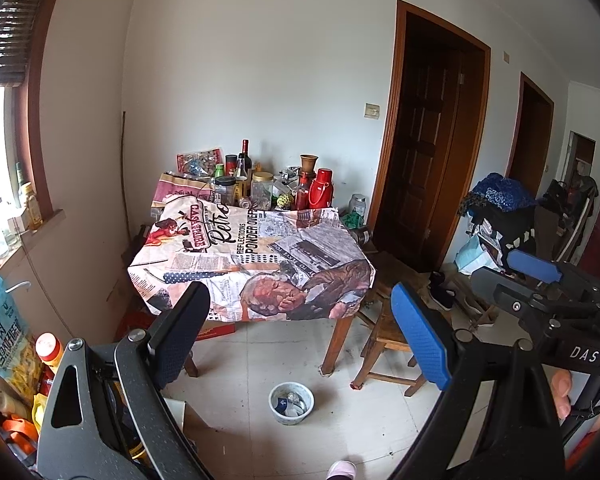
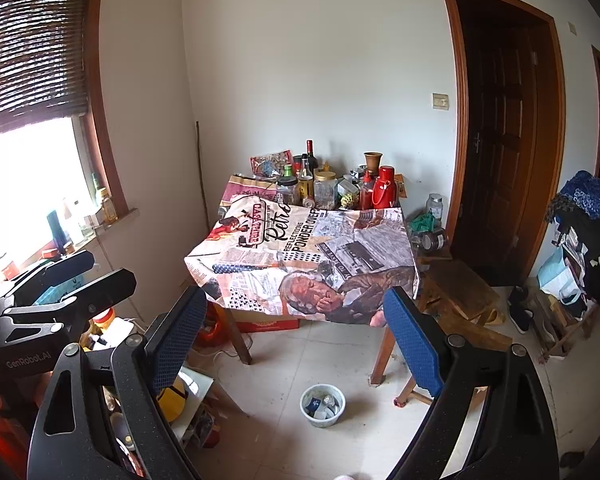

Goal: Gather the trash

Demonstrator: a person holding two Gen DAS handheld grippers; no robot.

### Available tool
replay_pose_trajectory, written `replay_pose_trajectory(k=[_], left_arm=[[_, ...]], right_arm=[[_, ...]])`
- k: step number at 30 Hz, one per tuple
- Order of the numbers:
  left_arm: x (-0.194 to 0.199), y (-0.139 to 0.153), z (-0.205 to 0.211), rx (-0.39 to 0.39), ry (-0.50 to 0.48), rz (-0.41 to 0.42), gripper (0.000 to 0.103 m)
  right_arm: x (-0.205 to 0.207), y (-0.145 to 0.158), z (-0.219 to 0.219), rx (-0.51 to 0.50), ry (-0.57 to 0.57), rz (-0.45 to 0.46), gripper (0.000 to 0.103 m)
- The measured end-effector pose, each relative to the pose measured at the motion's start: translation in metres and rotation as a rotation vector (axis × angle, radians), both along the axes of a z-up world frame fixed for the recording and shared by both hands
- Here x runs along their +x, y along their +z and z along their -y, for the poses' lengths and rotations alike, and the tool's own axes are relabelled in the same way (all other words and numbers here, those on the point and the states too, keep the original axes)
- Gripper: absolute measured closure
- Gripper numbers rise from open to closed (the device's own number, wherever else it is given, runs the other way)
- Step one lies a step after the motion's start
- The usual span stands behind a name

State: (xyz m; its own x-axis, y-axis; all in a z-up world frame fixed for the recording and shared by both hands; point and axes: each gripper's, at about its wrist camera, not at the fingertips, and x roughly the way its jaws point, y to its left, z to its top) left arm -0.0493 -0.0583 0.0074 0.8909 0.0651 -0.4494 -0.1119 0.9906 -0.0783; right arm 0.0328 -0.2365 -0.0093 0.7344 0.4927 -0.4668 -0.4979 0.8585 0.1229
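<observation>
A small white bin [image 1: 291, 402] [image 2: 323, 405] holding crumpled scraps stands on the tiled floor in front of a table. The table [image 1: 252, 264] [image 2: 300, 264] wears a newspaper-print cloth, and bottles and jars [image 1: 260, 184] [image 2: 324, 188] crowd its far edge. My left gripper [image 1: 300, 332] hovers open above the floor, well short of the bin, with nothing between its fingers. My right gripper [image 2: 296, 332] is open and empty too, held level beside the left one. Each shows in the other's view: the right gripper [image 1: 500, 270] at the right, the left gripper [image 2: 104, 270] at the left.
A wooden stool [image 1: 384, 332] [image 2: 460, 292] stands by the table's right legs. Bags, bottles and boxes [image 1: 16, 352] pile up at the left under the window. Bags and shoes [image 1: 492, 232] sit at the right past a dark door [image 1: 424, 148]. A hand [image 1: 562, 394] grips the right gripper's handle.
</observation>
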Motion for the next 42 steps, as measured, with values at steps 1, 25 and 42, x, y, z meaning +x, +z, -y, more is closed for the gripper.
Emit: replay_pose_trajectory(k=[1,25,42], left_arm=[[0.000,0.000,0.000,0.002,0.000,0.001,0.011],[0.007,0.010,0.003,0.019,-0.002,0.017,0.010],[0.011,0.007,0.008,0.028,-0.019,0.014,0.010]], right_arm=[[0.000,0.001,0.000,0.001,0.000,0.001,0.015],[0.007,0.007,0.001,0.013,-0.006,0.004,0.015],[0.011,0.008,0.006,0.021,-0.019,0.005,0.015]])
